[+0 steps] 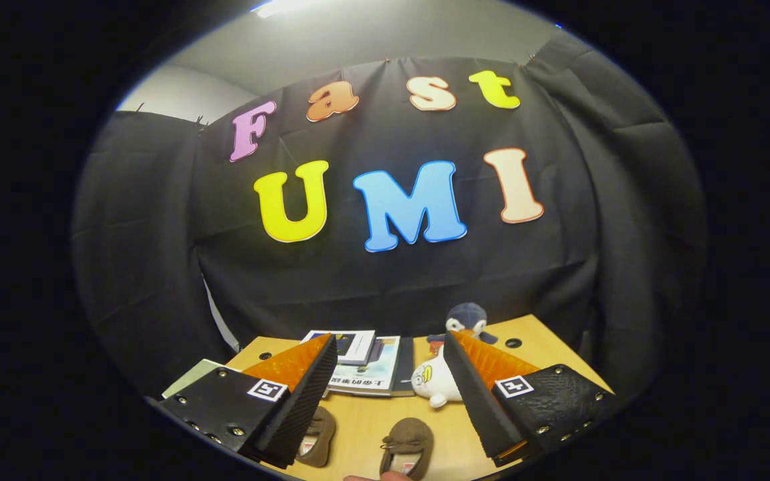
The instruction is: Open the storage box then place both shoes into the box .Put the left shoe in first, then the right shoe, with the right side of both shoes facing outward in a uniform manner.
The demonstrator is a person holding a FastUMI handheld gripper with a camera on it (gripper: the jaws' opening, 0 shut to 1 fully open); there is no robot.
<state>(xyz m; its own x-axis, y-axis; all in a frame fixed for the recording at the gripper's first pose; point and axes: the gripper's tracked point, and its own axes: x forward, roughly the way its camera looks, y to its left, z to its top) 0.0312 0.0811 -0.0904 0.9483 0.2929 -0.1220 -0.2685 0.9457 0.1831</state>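
Observation:
My gripper [390,344] is held high above the wooden table [545,344], its fingers wide apart with nothing between them. Two small brown moccasin shoes lie on the table below the fingers. One shoe [408,447] sits in the gap between the fingers, its opening showing a light lining. The other shoe [318,437] lies to its left, partly hidden behind the left finger [305,394]. A fingertip of a person [378,477] shows just in front of the shoe in the gap.
Beyond the shoes lie a stack of books [365,364] and a white plush toy [435,384] near the right finger. A dark blue penguin plush [466,321] stands at the table's far edge. A pale flat object [191,377] lies off the table's left corner.

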